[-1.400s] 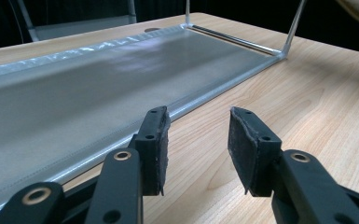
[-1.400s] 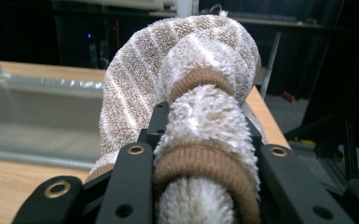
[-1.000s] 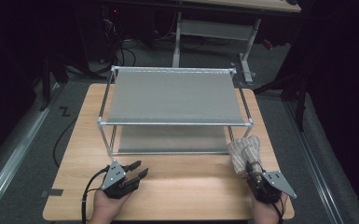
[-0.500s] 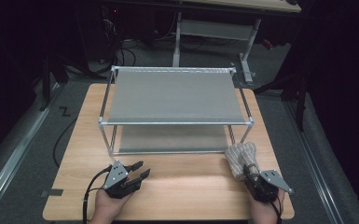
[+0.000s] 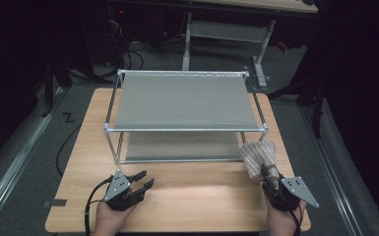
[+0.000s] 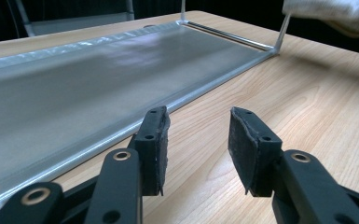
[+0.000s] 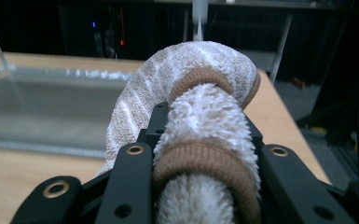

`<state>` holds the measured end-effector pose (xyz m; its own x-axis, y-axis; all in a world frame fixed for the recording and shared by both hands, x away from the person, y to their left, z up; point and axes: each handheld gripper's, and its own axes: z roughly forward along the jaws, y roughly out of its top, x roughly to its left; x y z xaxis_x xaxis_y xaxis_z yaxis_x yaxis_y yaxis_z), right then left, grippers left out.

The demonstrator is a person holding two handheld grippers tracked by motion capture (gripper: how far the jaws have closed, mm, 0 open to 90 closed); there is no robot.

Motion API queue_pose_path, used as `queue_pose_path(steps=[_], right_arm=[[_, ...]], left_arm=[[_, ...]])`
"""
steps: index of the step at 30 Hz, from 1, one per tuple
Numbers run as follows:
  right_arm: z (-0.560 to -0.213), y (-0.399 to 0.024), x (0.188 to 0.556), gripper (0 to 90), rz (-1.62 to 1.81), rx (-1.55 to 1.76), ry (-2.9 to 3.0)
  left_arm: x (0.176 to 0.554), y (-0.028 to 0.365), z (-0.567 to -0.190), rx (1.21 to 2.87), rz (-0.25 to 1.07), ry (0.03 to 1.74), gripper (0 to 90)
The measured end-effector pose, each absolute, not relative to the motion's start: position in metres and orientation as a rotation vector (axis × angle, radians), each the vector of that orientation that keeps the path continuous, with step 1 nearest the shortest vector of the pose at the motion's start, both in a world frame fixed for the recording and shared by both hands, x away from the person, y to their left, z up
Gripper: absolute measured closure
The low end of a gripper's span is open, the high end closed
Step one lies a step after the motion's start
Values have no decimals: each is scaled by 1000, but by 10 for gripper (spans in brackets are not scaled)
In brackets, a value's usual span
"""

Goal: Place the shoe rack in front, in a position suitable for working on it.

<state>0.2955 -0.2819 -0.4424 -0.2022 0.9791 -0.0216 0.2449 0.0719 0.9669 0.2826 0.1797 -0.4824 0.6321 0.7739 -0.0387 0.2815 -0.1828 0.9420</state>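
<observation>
A rolled white towel with tan bands (image 5: 257, 153) (image 7: 200, 88) is held off the table at the rack's front right corner. My right gripper (image 5: 268, 173) (image 7: 204, 130) is shut on it, the roll bending up and over past the jaws. A two-tier metal rack (image 5: 184, 103) stands mid-table; its lower shelf (image 6: 74, 88) (image 7: 37, 107) sits low over the wood. Near the table's front left, my left gripper (image 5: 142, 179) (image 6: 198, 140) is open and holds nothing, pointing at the lower shelf's front edge. The towel (image 6: 335, 11) also appears far off in the left gripper view.
The wooden table (image 5: 192, 211) has bare room in front of the rack between the two grippers. Both shelves of the rack carry nothing. Desk legs and cables stand on the dark floor behind the table.
My right gripper with the towel dipped slightly toward the front, then rose again toward the rack's right corner. The left gripper has stayed still.
</observation>
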Motion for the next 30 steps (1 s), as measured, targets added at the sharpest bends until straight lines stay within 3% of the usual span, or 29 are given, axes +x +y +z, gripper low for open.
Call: queue_pose_path(steps=[9,30], right_arm=[[-420,-275,294,675,1241,1176,1491],[-482,-288,309,675,1061,1413,1703]], left_arm=[[277,182,-483,1751,565,860,576],[289,157,-479,1755,524,767,566]])
